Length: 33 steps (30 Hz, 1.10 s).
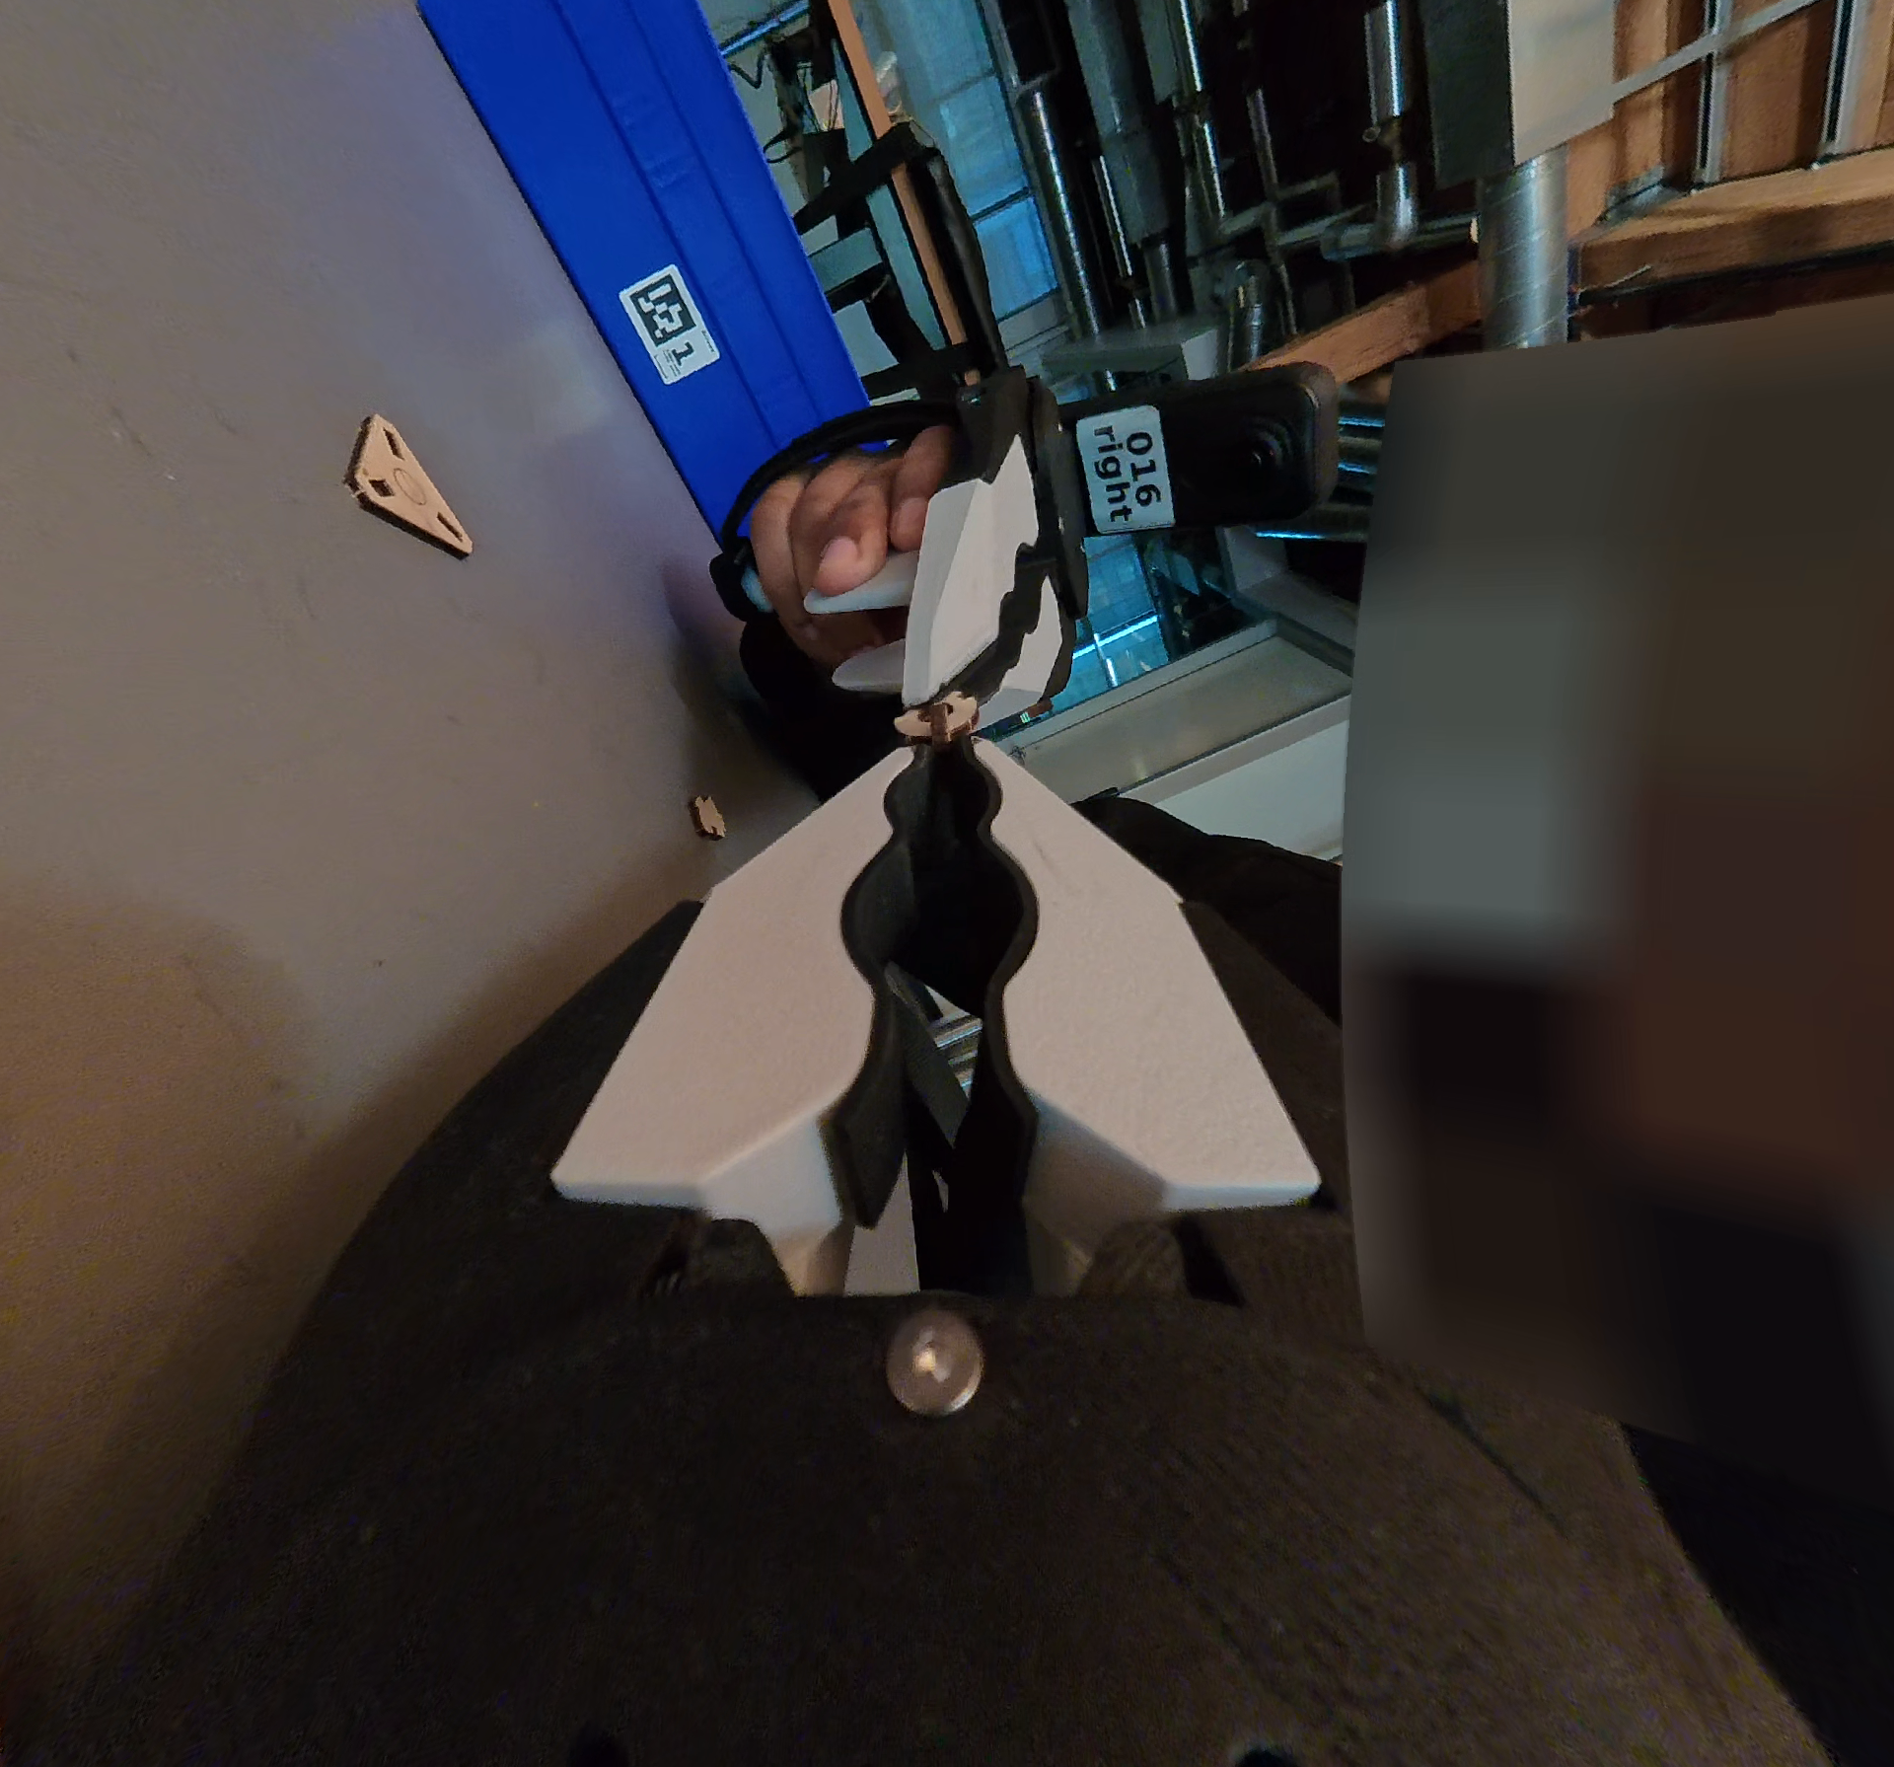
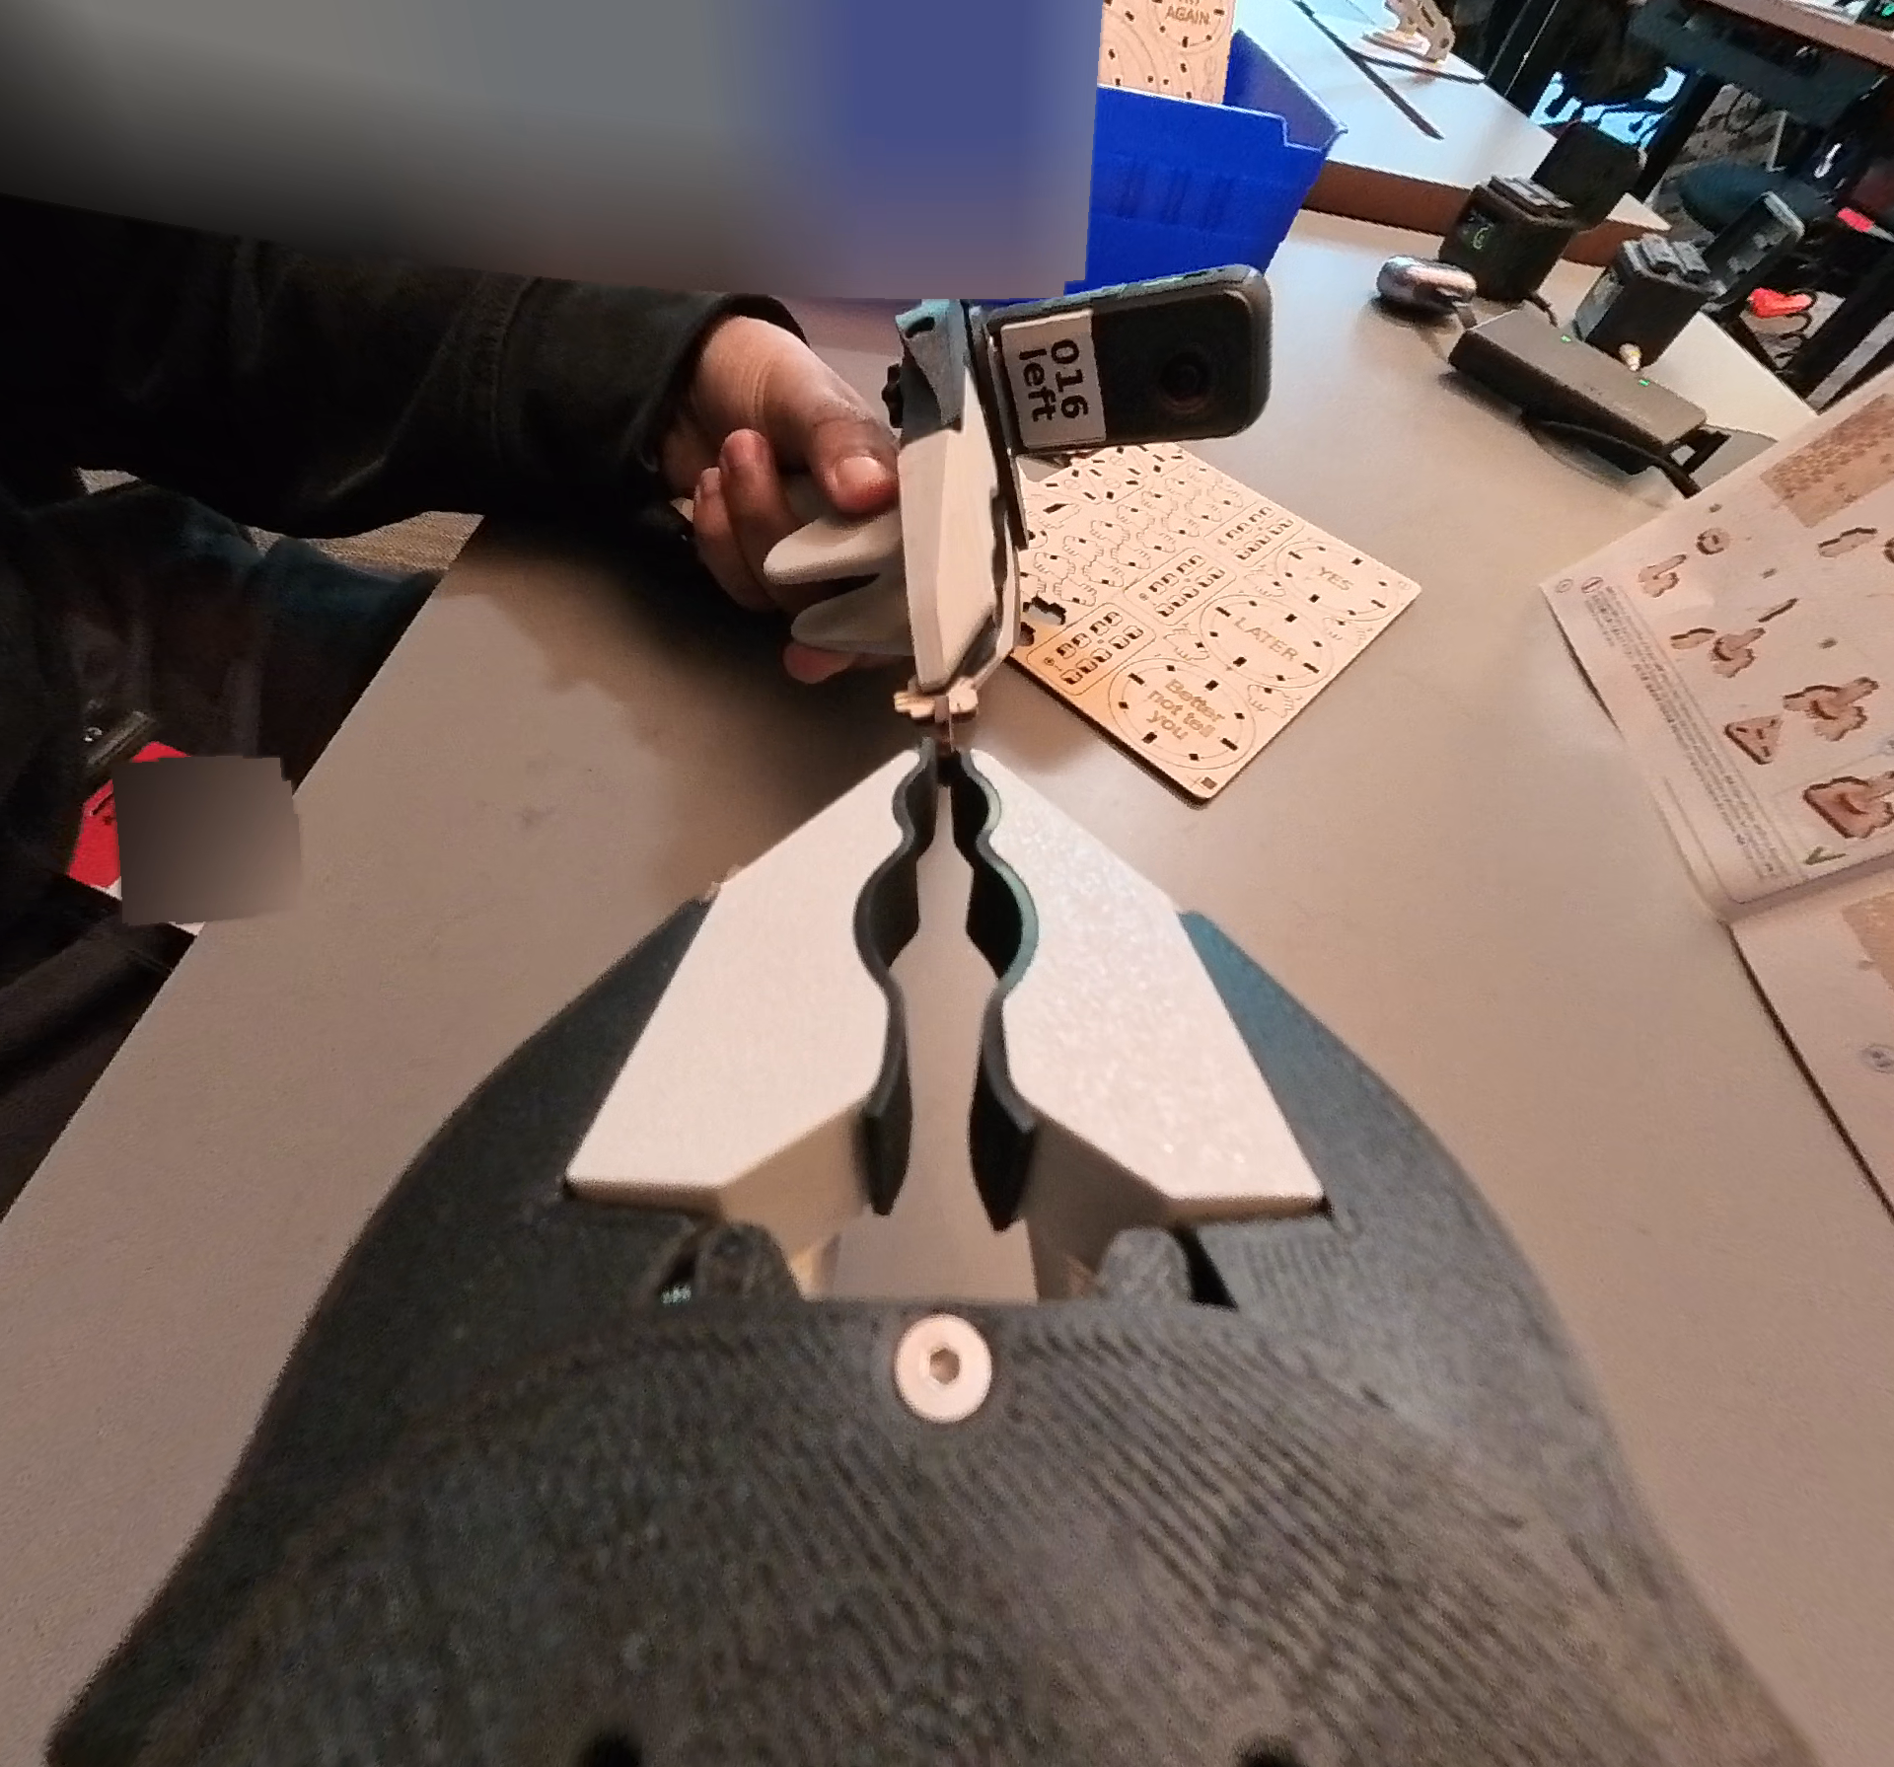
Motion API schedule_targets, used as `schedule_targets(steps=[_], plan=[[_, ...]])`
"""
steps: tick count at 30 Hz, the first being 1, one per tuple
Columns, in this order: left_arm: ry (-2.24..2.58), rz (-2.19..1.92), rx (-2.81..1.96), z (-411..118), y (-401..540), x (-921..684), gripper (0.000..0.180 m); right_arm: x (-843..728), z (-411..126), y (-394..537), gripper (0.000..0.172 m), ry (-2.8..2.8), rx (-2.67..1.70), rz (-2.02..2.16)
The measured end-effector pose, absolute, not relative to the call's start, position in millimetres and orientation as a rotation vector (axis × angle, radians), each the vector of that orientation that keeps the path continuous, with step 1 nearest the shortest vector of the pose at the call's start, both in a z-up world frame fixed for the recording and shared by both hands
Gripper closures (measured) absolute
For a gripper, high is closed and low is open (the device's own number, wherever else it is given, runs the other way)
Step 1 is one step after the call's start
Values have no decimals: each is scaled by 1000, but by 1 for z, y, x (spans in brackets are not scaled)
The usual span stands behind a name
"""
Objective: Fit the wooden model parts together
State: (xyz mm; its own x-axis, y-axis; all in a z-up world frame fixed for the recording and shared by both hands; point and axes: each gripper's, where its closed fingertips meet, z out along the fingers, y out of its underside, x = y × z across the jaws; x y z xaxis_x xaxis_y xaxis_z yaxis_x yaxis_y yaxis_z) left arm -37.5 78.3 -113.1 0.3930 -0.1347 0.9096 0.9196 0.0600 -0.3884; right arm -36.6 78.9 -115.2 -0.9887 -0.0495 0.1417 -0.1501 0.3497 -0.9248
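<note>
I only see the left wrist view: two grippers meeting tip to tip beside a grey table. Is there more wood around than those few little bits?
Observer: Yes. A flat wooden sheet of cut-out parts lies on the table, behind the left gripper.
Operator: Any guide to go with it?
Observer: A paper instruction sheet with drawings lies at the right.
Operator: Anything else over there?
Observer: Black electronic boxes stand near the far edge.
</note>
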Motion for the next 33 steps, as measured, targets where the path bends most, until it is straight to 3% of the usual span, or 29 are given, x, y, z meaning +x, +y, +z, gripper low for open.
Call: schedule_targets(steps=[1, 17, 22, 33], plan=[[-827, -949, -1252, -114, 79, -37, 180, -37, -116, 79, 172, -2507, 196, 1717], [-850, -775, -1443, -132, 88, -36, 180, -37, -136, 86, 171, -2428, 345, 1492], [-856, -722, -1439, -131, 83, -42, 180, -38, -129, 85, 137, -2371, 295, 1592], [-575, -189, -1597, -115, 82, -45, 180, -65, -113, 97, 138, -2347, -23, 1927]])
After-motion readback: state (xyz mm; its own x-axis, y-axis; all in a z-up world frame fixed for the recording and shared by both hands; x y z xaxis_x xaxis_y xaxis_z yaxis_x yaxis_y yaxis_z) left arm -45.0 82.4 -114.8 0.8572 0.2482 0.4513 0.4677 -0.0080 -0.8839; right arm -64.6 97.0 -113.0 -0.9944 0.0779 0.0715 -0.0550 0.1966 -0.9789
